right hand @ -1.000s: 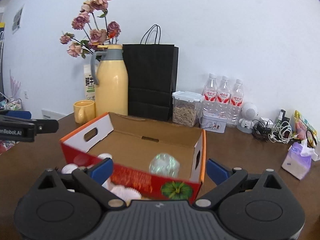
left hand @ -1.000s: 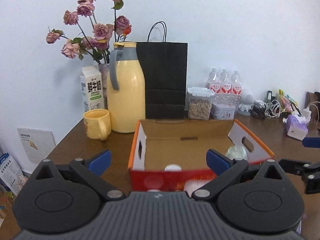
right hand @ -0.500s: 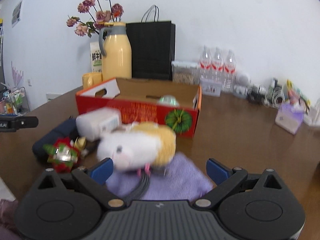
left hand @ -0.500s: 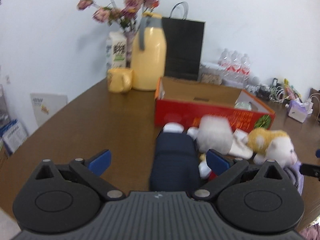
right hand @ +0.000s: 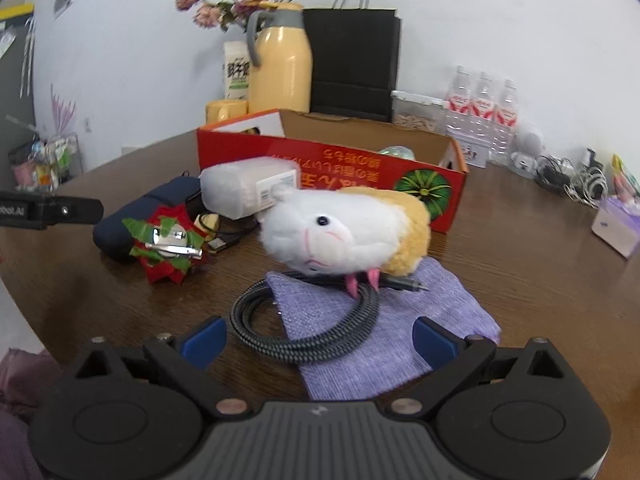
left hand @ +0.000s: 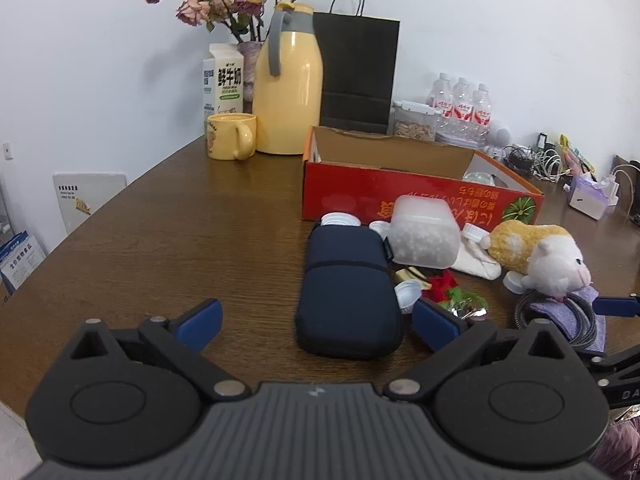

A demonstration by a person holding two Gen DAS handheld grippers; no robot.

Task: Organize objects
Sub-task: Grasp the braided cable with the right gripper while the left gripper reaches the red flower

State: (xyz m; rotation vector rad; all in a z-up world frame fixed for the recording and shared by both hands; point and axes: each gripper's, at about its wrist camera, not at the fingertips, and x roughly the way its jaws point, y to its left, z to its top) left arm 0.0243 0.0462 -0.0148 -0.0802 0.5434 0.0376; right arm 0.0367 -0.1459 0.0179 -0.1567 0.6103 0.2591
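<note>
Left wrist view: left tongs (left hand: 316, 320) spread wide and released, holding nothing; the near end of the navy pouch (left hand: 346, 288) lies between the blue tips, touching neither.
Right wrist view: right tongs (right hand: 318, 338) equally wide and released, gripping nothing; the coiled braided cable (right hand: 308, 320) and purple cloth (right hand: 384, 320) lie between the tips, contact not clear.
Plush hamster: plush hamster (right hand: 348, 228) rests on the cable and the cloth's far edge, just in front of the box.
Red cardboard box: red cardboard box (left hand: 420, 188) stands open on the counter (left hand: 160, 240); a clear rounded item sits inside, too small to identify.
Loose pile: frosted container (left hand: 424, 236) touches the pouch's right side; red-and-green bow (right hand: 168, 240) lies beside the pouch.
Back of counter: yellow jug (left hand: 288, 80), yellow mug (left hand: 232, 136), milk carton (left hand: 224, 80), black paper bag (left hand: 356, 68).
</note>
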